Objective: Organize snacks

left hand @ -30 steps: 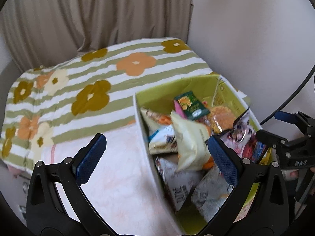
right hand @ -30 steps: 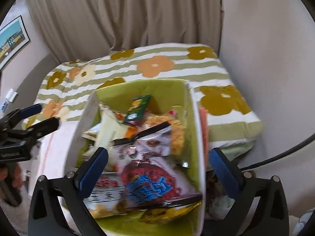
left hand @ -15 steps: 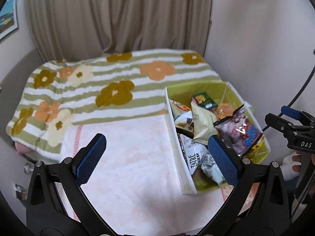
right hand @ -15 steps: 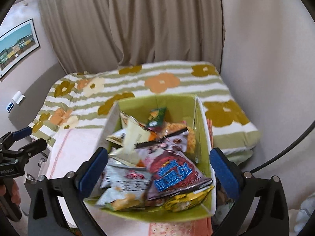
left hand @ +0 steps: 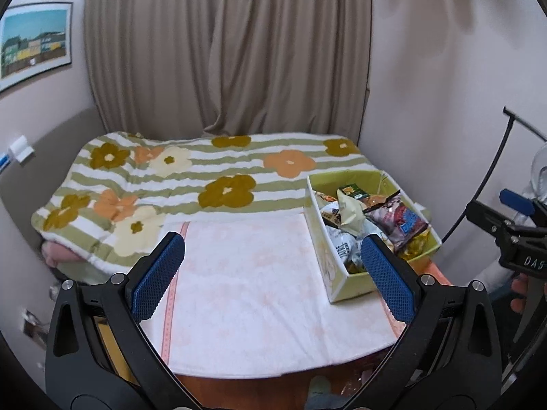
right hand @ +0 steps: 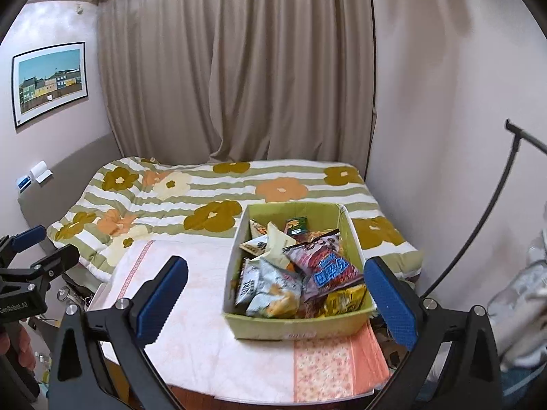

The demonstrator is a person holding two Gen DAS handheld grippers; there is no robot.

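A yellow-green box [right hand: 294,326] full of snack packets stands on the right part of a table under a pale pink cloth [right hand: 205,324]. It also shows in the left wrist view [left hand: 342,287]. Among the snacks are a red and blue bag [right hand: 328,266], a silver bag [right hand: 270,283] and a small green packet [right hand: 296,224]. My left gripper [left hand: 273,273] is open and empty, above the cloth to the left of the box. My right gripper [right hand: 275,300] is open and empty, held back from the box's near side.
A bed with a green-striped flower quilt [right hand: 212,198] lies behind the table. Beige curtains [right hand: 239,68] hang at the back. A wall is close on the right, with a black stand [right hand: 485,218]. A picture [right hand: 49,82] hangs on the left wall.
Both grippers have pulled back and up from the box. The box now looks smaller and farther, and the whole table and bed have come into view.
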